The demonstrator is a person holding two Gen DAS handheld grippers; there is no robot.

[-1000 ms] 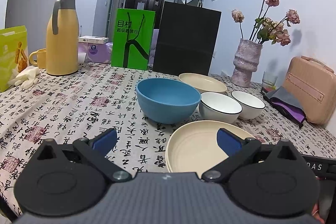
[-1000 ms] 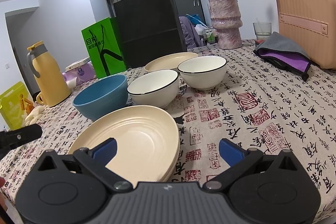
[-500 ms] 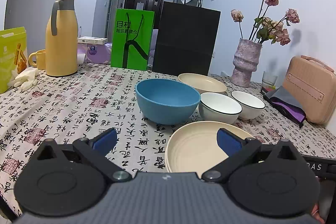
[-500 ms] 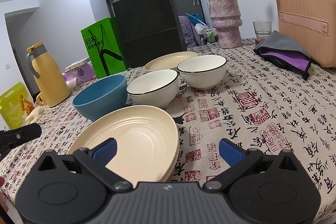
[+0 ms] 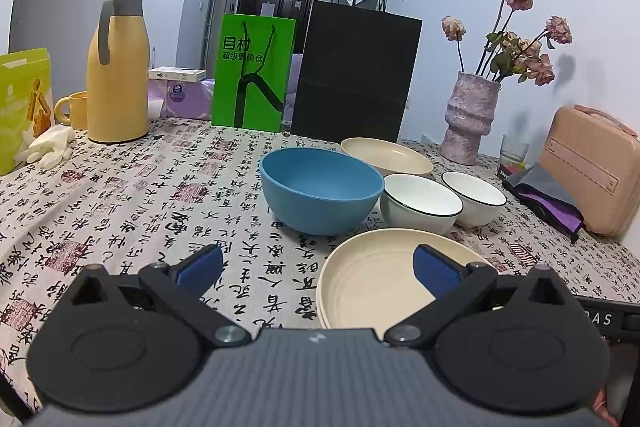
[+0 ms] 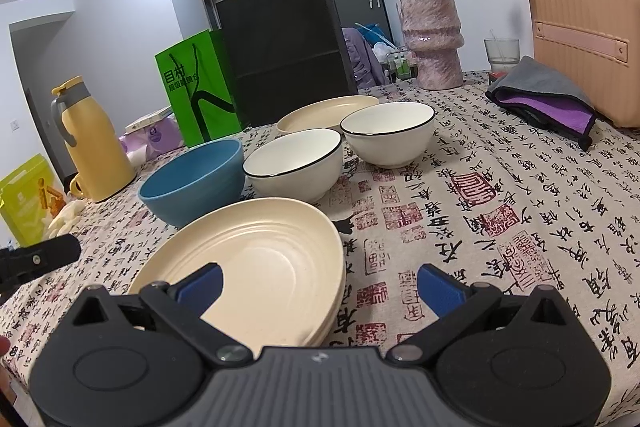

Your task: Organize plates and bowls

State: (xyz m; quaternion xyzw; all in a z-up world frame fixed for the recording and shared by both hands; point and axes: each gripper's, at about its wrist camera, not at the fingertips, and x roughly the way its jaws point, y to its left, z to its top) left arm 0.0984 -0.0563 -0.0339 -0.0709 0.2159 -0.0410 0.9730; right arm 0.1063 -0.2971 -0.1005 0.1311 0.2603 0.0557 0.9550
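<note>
Both the left gripper (image 5: 318, 265) and the right gripper (image 6: 319, 285) have fingers wide open holding nothing, so a clumsy grab could slide the round cream ridged plate (image 6: 256, 259) into the blue plastic bowl (image 6: 196, 179).

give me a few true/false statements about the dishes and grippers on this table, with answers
1. Both grippers are open and hold nothing. True: the left gripper and right gripper have their fingers spread.
2. The blue bowl sits inside a white bowl. False: it stands alone on the tablecloth, beside the near white bowl.
3. There are two white bowls with dark rims. True: the far white bowl is the second.
4. The near plate is upside down. False: it lies right way up.
5. A second cream plate lies behind the bowls. True.
</note>
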